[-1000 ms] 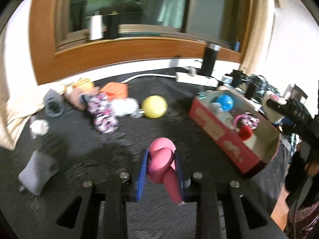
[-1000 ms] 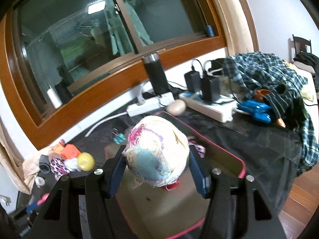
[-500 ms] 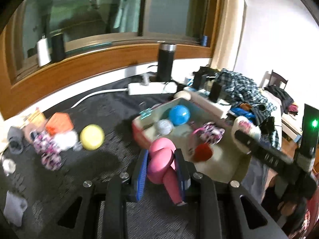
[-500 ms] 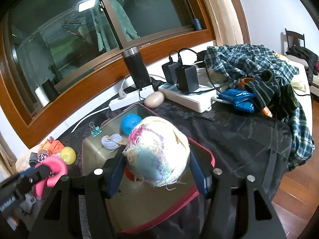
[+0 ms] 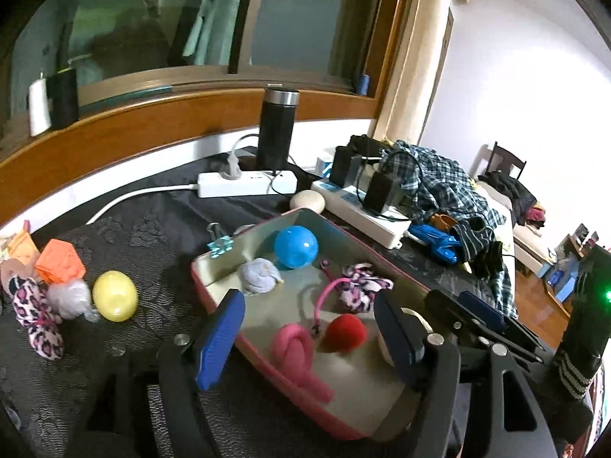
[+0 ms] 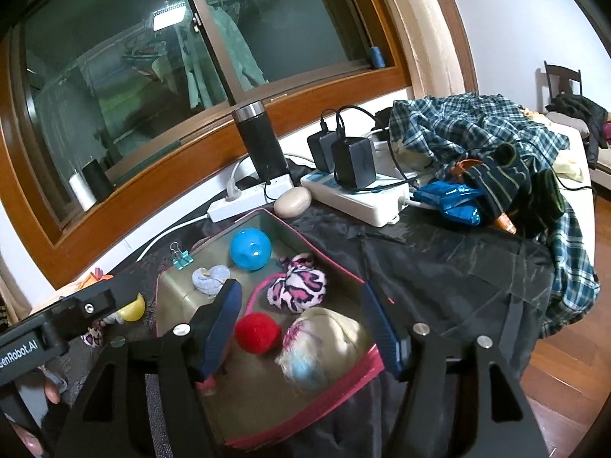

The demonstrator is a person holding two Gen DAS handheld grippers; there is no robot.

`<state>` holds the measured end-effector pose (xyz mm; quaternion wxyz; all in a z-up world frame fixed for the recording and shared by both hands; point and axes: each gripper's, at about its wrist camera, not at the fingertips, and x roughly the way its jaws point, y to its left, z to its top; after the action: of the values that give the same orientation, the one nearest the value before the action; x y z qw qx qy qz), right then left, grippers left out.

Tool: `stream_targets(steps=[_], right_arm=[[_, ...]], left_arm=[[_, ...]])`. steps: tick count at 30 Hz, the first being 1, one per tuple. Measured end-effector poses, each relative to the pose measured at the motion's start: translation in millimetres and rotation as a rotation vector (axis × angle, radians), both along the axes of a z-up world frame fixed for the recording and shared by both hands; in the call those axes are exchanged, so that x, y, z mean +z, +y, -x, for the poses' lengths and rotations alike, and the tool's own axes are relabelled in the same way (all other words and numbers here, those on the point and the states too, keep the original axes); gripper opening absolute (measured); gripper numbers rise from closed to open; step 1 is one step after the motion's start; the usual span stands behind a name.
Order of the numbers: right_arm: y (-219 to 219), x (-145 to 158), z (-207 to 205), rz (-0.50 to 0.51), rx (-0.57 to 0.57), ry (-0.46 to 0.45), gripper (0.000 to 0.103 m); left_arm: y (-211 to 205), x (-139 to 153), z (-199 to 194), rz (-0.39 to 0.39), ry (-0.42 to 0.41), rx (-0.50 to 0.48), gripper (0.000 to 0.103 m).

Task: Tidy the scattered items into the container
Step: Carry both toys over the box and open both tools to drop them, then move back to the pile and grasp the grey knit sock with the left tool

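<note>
Pink knotted toy [image 5: 296,351] is out of the left gripper [image 5: 309,339] now; half a second ago it was pinched between those blue pads, and now it lies on the floor of the pink-rimmed box [image 5: 215,297], low centre of the left view, right beside the red pompom [image 5: 343,332]. Same story on the other side: the right gripper [image 6: 301,328] has let go of the fuzzy yarn ball [image 6: 324,343], which sits in the box's near end. Both grippers hang over the box with their jaws spread wide and nothing between them.

So that's two more items in, I'd say, joining the blue ball [image 5: 296,246], the grey sock bundle [image 5: 259,276] and the pink leopard scrunchie [image 6: 298,284].

Not finished though. The left view shows the leftovers on the dark desk [image 5: 145,229] at middle left: a yellow egg [image 5: 114,295], a white fluff ball [image 5: 70,297], an orange block [image 5: 59,265] and another leopard scrunchie [image 5: 38,316]. The right view mostly hides that pile behind the left gripper's arm, only a sliver of yellow peeks out. In return, it shows the yarn ball properly, whereas the left view only catches its edge.
</note>
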<state>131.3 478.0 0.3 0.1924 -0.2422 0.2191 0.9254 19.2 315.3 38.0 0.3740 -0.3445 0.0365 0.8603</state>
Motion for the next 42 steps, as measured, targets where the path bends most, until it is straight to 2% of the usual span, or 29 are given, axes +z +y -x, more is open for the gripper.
stream_targets(steps=[10, 17, 21, 24, 39, 42], right_arm=[[-24, 3, 8, -0.003, 0.045, -0.005, 0.069], [-56, 12, 21, -0.023, 0.108, -0.006, 0.069], [-79, 15, 30, -0.031, 0.157, -0.009, 0.070], [-97, 16, 39, -0.031, 0.196, -0.016, 0.071], [-178, 8, 79, -0.037, 0.356, -0.089, 0.074], [-192, 5, 84, -0.041, 0.378, -0.106, 0.075]], left_arm=[[-38, -5, 6, 0.009, -0.022, 0.066, 0.072], [-85, -10, 10, 0.011, -0.051, 0.149, 0.072], [-120, -12, 12, 0.009, -0.061, 0.210, 0.072], [-148, -17, 13, 0.016, -0.071, 0.262, 0.081], [-314, -34, 18, 0.052, -0.085, 0.566, 0.081], [-338, -40, 25, 0.101, -0.087, 0.608, 0.081]])
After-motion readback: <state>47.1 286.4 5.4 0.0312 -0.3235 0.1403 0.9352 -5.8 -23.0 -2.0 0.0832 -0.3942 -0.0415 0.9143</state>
